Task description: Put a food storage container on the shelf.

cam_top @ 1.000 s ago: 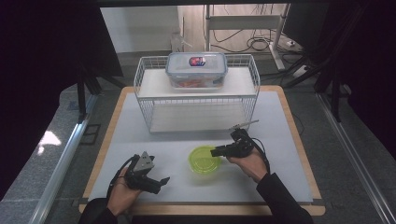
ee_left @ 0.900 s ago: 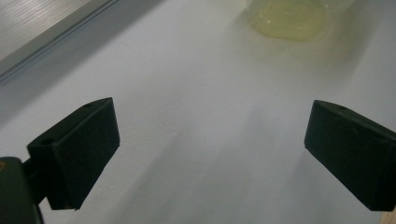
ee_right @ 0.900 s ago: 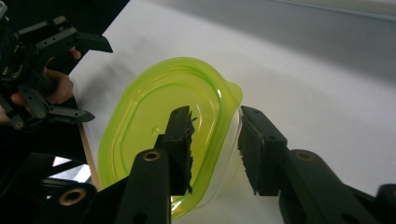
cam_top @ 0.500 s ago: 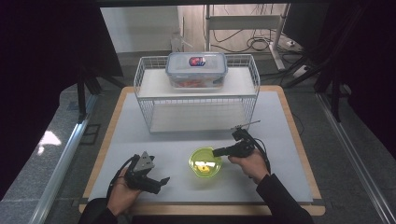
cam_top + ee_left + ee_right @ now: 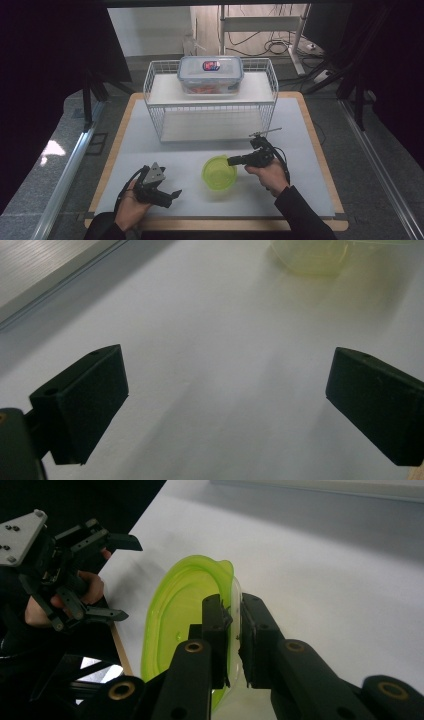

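Right gripper view: right gripper [image 5: 233, 630], jaws just closed, pinching near wall of green bowl [image 5: 185, 615], one jaw inside, one outside. Bowl [image 5: 219, 171] sits on white mat [image 5: 300, 150], between both hands. Left gripper [image 5: 161, 192], jaws spread and empty, lies well apart; wire rack [image 5: 210, 107] stands beyond.

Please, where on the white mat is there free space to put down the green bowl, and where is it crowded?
The white mat is bare right of the right gripper, and between the wire rack and the left gripper. It is crowded around the green bowl, whose rim the right gripper's just-closing jaws pinch.
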